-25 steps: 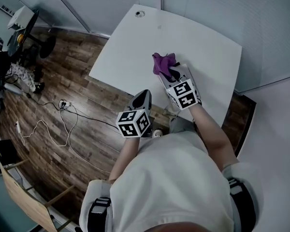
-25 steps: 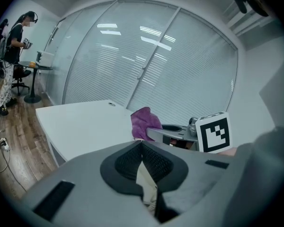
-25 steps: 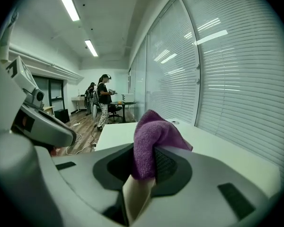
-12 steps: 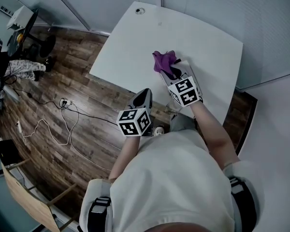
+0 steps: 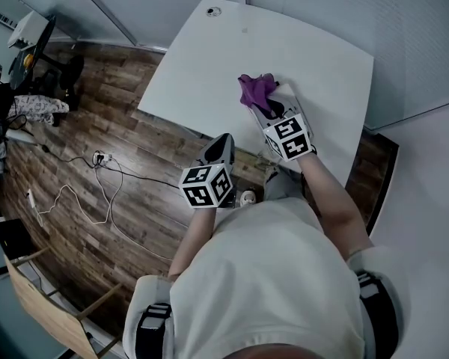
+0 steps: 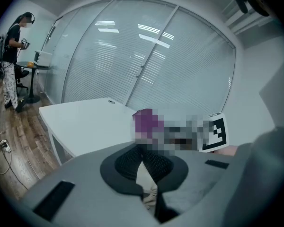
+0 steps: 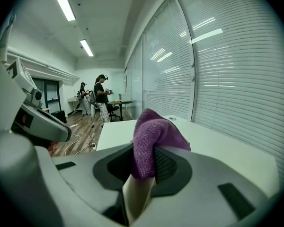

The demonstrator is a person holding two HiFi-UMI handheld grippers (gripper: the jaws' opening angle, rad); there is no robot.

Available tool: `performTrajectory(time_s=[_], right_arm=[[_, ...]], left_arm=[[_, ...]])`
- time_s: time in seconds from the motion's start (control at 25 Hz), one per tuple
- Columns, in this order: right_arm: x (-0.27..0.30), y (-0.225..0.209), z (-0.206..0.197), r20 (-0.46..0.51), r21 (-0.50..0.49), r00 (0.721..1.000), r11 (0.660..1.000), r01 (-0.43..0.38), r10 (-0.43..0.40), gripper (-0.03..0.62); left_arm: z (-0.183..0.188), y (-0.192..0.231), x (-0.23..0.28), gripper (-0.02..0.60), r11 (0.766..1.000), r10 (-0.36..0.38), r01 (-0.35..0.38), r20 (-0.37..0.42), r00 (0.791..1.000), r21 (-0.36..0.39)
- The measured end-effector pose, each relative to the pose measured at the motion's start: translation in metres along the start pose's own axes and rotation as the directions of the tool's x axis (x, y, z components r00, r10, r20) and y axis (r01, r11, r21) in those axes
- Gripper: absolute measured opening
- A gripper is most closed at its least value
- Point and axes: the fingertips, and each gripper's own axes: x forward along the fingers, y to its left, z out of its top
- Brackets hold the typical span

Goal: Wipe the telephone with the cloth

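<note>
Cloth (image 7: 156, 134), purple and bunched, pinched in my right gripper (image 7: 146, 167); left gripper (image 6: 143, 161) closed, empty. Its weave shows only in the right gripper view.

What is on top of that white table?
Over the white table, the right gripper pinches a purple fluffy cloth; a small round fitting sits near the far corner. Whatever lies beneath gripper and cloth is covered.

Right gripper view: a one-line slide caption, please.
Right gripper shut on a purple cloth, held over a white table.
</note>
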Motion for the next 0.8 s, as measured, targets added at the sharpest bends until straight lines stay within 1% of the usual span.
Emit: performTrajectory(time_s=[0.8], right_arm=[[-0.035,0.013,-0.020,0.002,0.026,0.997,0.997,0.072,-0.072,0.097]], left_arm=[[-0.016,-0.014,-0.020,0.020,0.998,-0.057,0.058,-0.029,0.998,0.031]])
